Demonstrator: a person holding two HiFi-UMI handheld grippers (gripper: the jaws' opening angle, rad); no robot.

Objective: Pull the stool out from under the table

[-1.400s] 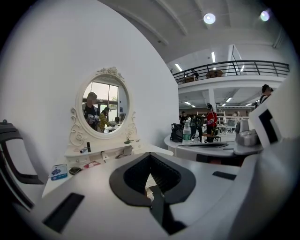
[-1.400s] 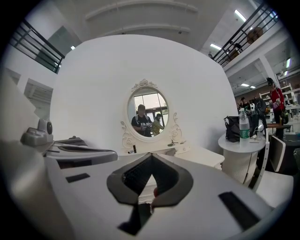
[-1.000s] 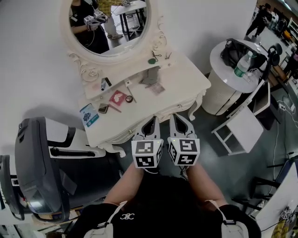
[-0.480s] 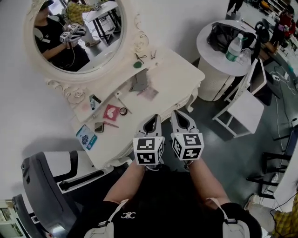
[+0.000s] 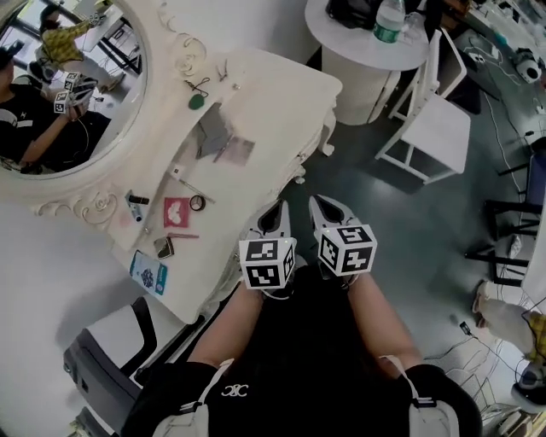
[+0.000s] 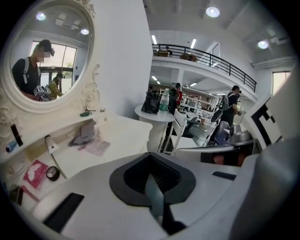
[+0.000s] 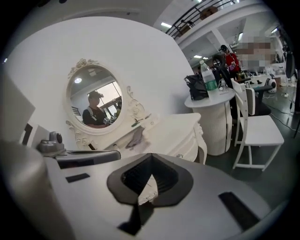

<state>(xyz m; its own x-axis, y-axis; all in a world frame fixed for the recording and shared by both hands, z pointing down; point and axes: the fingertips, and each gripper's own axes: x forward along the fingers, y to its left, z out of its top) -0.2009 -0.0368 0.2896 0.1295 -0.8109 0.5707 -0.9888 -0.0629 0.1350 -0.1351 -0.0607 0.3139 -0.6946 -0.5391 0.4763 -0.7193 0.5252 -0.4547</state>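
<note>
The white dressing table [image 5: 264,102] runs from the upper middle to the lower left of the head view, with its oval mirror [image 5: 60,94] at the top left. No stool shows in any view; the space under the table is hidden by the tabletop. My left gripper [image 5: 275,206] and right gripper [image 5: 319,201] are held side by side over the floor, just off the table's front edge, pointing at it. Both are shut with nothing in them. The left gripper [image 6: 150,154] looks over the tabletop [image 6: 117,136]. The right gripper [image 7: 150,155] faces the table's curved leg [image 7: 199,140].
A round white side table [image 5: 358,51] with a water bottle [image 5: 389,19] stands at the top right, a white chair [image 5: 437,115] beside it. A grey and black machine [image 5: 111,358] sits at the lower left. Small items, among them a pink card [image 5: 177,211], lie on the tabletop. Cables lie on the floor at the right.
The head view has swung: the table and mirror have slid up and to the left in it. Both grippers stay side by side and shut.
</note>
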